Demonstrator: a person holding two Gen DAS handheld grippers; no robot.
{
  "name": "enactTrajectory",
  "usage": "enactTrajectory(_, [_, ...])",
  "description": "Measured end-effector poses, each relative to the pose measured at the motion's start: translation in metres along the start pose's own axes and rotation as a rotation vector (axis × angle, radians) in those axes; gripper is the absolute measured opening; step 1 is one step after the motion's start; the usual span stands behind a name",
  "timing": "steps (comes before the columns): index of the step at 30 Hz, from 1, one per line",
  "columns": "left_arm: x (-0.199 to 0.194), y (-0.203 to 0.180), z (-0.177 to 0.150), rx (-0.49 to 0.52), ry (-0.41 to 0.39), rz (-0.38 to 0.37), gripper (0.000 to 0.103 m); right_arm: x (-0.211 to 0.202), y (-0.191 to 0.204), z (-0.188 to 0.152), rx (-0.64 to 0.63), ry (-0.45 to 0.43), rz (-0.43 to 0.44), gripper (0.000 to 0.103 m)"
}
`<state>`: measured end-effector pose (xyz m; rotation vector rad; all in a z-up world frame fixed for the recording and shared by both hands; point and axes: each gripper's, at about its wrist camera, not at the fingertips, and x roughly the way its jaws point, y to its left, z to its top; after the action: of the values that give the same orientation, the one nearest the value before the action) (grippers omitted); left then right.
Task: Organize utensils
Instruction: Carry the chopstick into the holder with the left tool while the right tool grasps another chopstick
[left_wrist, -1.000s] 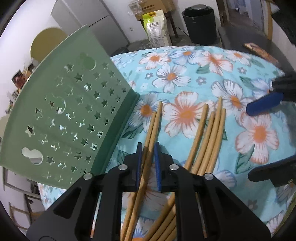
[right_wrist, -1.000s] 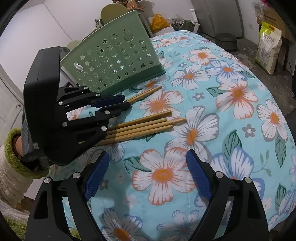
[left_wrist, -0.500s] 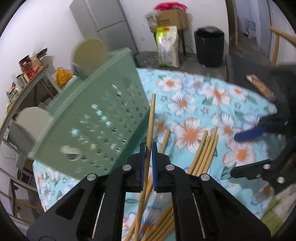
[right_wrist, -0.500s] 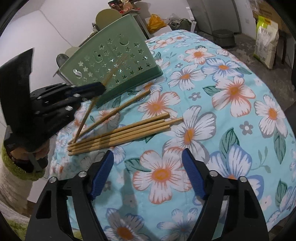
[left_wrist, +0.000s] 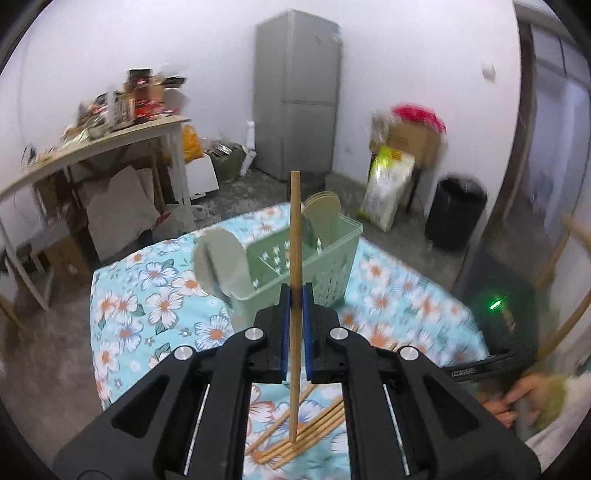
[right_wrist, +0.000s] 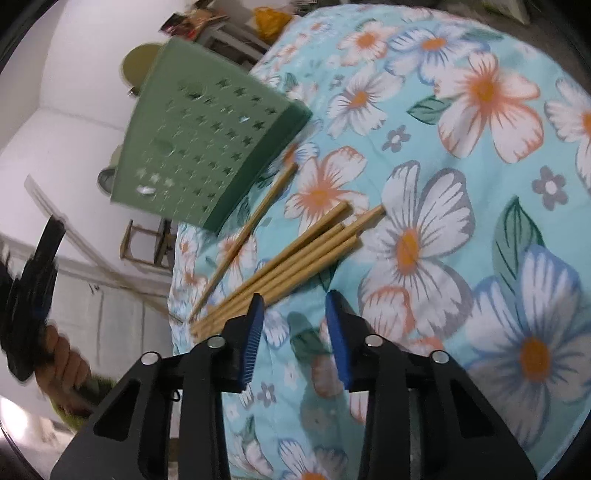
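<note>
Left claw (left_wrist: 294, 299) pinches chopstick (left_wrist: 294, 236) mid-shaft: light, stiff, slippery. Right claw (right_wrist: 294, 314) just been narrowing, w/ nothing between.

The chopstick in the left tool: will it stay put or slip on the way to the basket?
The chopstick is likely stiff: it stands straight. Pinched at one narrow spot by the left tool, it may pivot. It looks smooth and could slide down toward the green basket.

The right claw (right_wrist: 295, 317) hangs just above the table (right_wrist: 480, 184), which has a flowered cloth. Its jaws have just been closing, and nothing is between them. Five chopsticks (right_wrist: 295, 258) lie beside its left finger. A green basket (right_wrist: 207, 140) stands beyond them. At the left edge, a hand (right_wrist: 64, 363) is blurred.
</note>
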<state>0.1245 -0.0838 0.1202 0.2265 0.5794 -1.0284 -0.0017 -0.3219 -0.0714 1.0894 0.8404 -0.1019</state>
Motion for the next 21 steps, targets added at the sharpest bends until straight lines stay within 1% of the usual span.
enactTrajectory(1, [-0.008, 0.006, 0.0, -0.038, -0.021, -0.008, 0.005, 0.002, -0.002, 0.003, 0.026, -0.005, 0.005, 0.028])
enactTrajectory(4, [-0.022, 0.02, -0.003, -0.124, -0.045, -0.038, 0.005, 0.006, -0.009, 0.009, 0.093, -0.019, 0.021, 0.024])
enactTrajectory(8, [-0.027, 0.029, -0.012, -0.19, -0.057, -0.05, 0.005, 0.009, -0.009, 0.011, 0.132, -0.037, 0.024, 0.023])
enactTrajectory(9, [-0.028, 0.032, -0.014, -0.205, -0.059, -0.053, 0.005, 0.009, -0.009, 0.012, 0.133, -0.042, 0.017, 0.021])
enactTrajectory(10, [-0.027, 0.034, -0.017, -0.216, -0.06, -0.056, 0.005, 0.01, -0.009, 0.012, 0.133, -0.046, 0.01, 0.018])
enactTrajectory(13, [-0.029, 0.039, -0.022, -0.248, -0.069, -0.063, 0.005, 0.014, -0.008, 0.011, 0.145, -0.059, 0.012, 0.017])
enactTrajectory(21, [-0.032, 0.044, -0.026, -0.269, -0.076, -0.062, 0.005, 0.002, -0.004, 0.01, 0.124, -0.075, 0.014, 0.016])
